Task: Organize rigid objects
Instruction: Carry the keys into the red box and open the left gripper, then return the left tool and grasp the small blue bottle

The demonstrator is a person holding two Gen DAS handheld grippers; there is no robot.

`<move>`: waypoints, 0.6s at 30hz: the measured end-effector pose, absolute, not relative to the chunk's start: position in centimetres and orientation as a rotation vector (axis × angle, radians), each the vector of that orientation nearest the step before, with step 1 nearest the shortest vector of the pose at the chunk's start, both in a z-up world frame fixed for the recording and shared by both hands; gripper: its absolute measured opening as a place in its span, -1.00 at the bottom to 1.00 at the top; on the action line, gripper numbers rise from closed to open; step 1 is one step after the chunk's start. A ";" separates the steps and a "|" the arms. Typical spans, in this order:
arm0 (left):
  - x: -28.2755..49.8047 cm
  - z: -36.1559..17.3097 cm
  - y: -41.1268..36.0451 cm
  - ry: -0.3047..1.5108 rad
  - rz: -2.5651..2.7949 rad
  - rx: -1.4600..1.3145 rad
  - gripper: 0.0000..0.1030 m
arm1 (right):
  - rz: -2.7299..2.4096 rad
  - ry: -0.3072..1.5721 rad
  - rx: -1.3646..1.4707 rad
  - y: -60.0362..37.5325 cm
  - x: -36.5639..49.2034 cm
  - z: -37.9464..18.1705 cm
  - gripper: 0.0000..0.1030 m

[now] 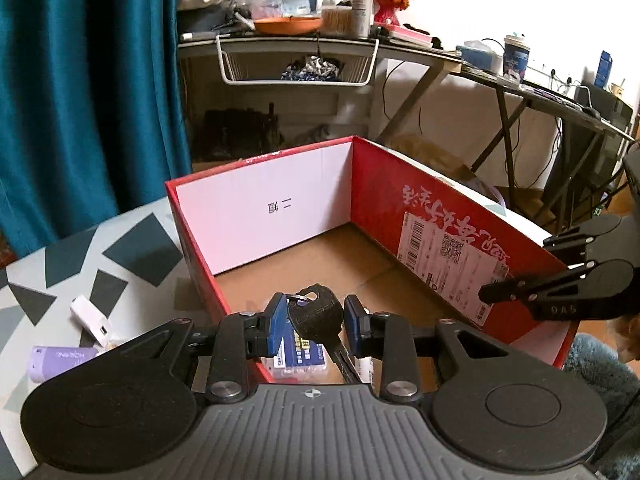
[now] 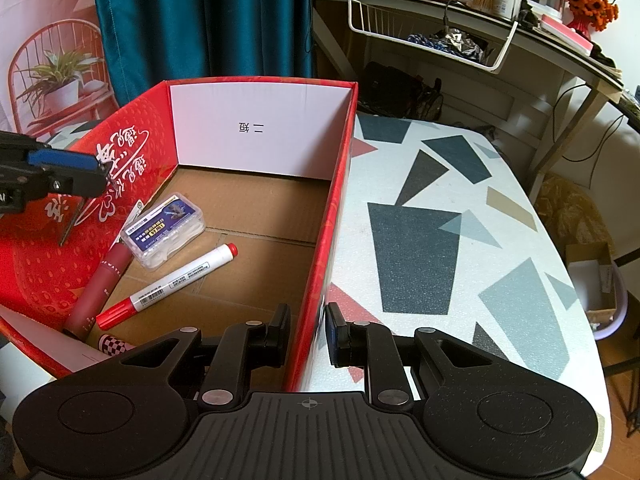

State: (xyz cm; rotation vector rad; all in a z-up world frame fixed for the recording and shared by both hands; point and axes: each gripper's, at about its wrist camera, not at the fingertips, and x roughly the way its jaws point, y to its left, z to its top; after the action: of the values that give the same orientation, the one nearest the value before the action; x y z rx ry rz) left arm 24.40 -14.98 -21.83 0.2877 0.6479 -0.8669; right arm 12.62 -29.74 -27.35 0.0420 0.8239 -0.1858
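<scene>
My left gripper [image 1: 316, 320] is shut on the head of a black key [image 1: 316, 314], held over the near end of the open red cardboard box [image 1: 440, 216]. From the right wrist view the left gripper [image 2: 60, 172] hangs above the box's left wall, and the key's blade [image 2: 74, 220] points down. My right gripper [image 2: 308, 332] is shut on the box's right wall [image 2: 336, 200], one finger inside and one outside. Inside lie a clear plastic case with a blue label [image 2: 162, 230], a white marker with red caps [image 2: 168, 284] and a dark red tube [image 2: 100, 288].
A white stick-shaped gadget [image 1: 90, 320] and a purple tube [image 1: 60, 360] lie on the patterned table [image 2: 440, 240] left of the box. A chequered item [image 2: 114, 344] sits in the box's near corner. A teal curtain [image 1: 80, 80] and a cluttered desk [image 1: 320, 40] stand behind.
</scene>
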 end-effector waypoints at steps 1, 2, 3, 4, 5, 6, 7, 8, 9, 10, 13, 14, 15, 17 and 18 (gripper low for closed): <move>24.4 -21.8 -15.0 0.648 -0.870 0.291 -0.36 | -0.186 0.824 0.042 -29.7 12.6 -27.3 -0.64; 24.5 -21.8 -15.1 0.652 -0.873 0.292 -0.36 | -0.186 0.824 0.042 -29.7 12.6 -27.4 -0.64; 24.5 -21.8 -15.2 0.656 -0.877 0.290 -0.36 | -0.186 0.824 0.042 -29.7 12.6 -27.3 -0.64; 24.6 -21.9 -15.3 0.660 -0.879 0.288 -0.36 | -0.186 0.825 0.042 -29.7 12.6 -27.3 -0.64; 24.6 -21.8 -15.4 0.662 -0.880 0.287 -0.36 | -0.186 0.824 0.042 -29.7 12.6 -27.3 -0.64; 24.7 -21.9 -15.5 0.663 -0.882 0.286 -0.36 | -0.186 0.824 0.042 -29.7 12.6 -27.3 -0.64; 24.7 -21.7 -15.3 0.665 -0.882 0.285 -0.36 | -0.186 0.825 0.041 -29.7 12.6 -27.3 -0.64; 24.7 -21.7 -15.3 0.664 -0.881 0.283 -0.36 | -0.186 0.825 0.041 -29.7 12.6 -27.3 -0.64; 24.8 -21.6 -15.2 0.662 -0.879 0.275 -0.36 | -0.186 0.825 0.041 -29.7 12.6 -27.3 -0.64; 24.8 -21.4 -14.8 0.658 -0.880 0.262 -0.35 | -0.186 0.825 0.041 -29.7 12.6 -27.3 -0.64; 25.2 -20.5 -13.7 0.636 -0.876 0.197 -0.27 | -0.186 0.825 0.041 -29.7 12.6 -27.3 -0.64; 25.4 -20.1 -13.1 0.622 -0.866 0.176 -0.20 | -0.186 0.825 0.041 -29.7 12.6 -27.3 -0.64; 25.6 -19.6 -12.4 0.607 -0.849 0.153 -0.14 | -0.186 0.825 0.041 -29.7 12.6 -27.3 -0.64; 26.4 -18.8 -11.0 0.585 -0.804 0.107 -0.06 | -0.186 0.825 0.041 -29.7 12.6 -27.3 -0.64; 26.9 -18.5 -10.2 0.578 -0.777 0.084 0.03 | -0.186 0.825 0.042 -29.7 12.6 -27.3 -0.64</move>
State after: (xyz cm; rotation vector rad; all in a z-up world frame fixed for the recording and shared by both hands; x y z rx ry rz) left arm 26.86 -10.22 -18.48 0.0841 0.5779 -0.7773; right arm 12.64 -29.69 -27.33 0.0415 0.8246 -0.1857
